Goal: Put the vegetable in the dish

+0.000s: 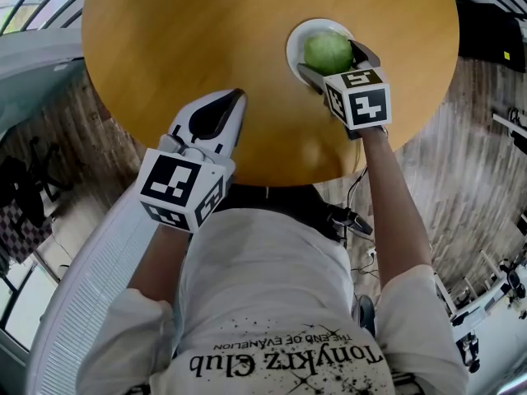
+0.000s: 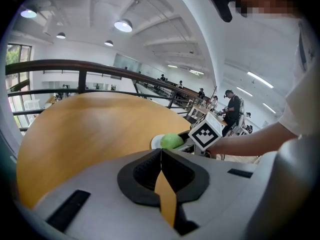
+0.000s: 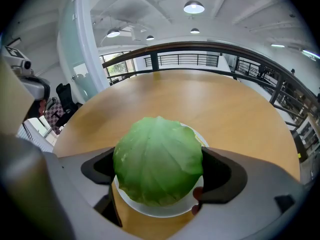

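A: Cabbage [image 1: 328, 52] position?
B: Clamped between right gripper [image 3: 157, 176] jaws, directly over white dish [image 1: 294, 43] on table [image 1: 189, 39].
A: Left gripper [image 1: 235, 97]?
B: Jaws pressed together, holding nothing, above table edge.

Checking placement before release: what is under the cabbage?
A white dish lies under the cabbage, which the right gripper clamps. The cabbage covers the dish's middle, so contact cannot be seen.

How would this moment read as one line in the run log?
right gripper: shut on green round cabbage | cabbage: over white round dish | left gripper: shut, empty, over round wooden table
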### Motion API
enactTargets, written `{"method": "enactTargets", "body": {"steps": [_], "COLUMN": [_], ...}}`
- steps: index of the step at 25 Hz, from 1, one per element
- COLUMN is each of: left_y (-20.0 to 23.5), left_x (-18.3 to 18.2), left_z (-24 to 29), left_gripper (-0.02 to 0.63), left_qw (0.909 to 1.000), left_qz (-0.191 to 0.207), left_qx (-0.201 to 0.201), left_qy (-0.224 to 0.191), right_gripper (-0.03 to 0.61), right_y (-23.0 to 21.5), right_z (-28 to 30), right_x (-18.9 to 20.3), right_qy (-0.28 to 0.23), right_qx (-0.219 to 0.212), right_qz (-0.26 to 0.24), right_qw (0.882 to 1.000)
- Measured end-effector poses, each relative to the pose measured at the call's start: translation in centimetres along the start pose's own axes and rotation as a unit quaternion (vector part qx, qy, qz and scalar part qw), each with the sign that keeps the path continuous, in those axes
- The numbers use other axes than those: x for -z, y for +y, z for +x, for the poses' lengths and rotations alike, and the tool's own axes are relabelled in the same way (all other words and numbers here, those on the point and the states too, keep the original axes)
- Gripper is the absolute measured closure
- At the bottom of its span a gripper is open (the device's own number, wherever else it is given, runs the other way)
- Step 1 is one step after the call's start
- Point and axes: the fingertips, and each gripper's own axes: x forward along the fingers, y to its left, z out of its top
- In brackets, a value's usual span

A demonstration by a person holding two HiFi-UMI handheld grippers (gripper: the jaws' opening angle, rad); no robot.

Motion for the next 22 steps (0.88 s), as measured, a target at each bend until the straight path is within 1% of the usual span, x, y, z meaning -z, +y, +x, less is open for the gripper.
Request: {"method": "enactTargets", "body": {"steps": [7,12,22], "left_y": [0.08,0.16,0.26], "left_x": [0.44,0.38,0.25], "left_z": [0.19,0.11,0.18], "left_gripper": [0.591,0.591,0.591], "left_qw": [1.0000,1.0000,1.0000], "left_qz": [-0.003,-0.006,-0.009], "left_qx": [0.000,-0.002,0.001], "left_qy": [0.002,0.001,0.000], "right_gripper": [0.091,0.091,0.092], "right_y": [-0.27,-0.21,-0.15], "right_z": [0.58,0.70,0.86], "right_x": [0.42,0.48,0.28], "right_qy": [0.009,0.017,0.031], "right_qx": [0.004,0.007,0.011], "right_qz": [-0.001,-0.016,-0.020], "right_qw": [1.000,1.000,0.999]}}
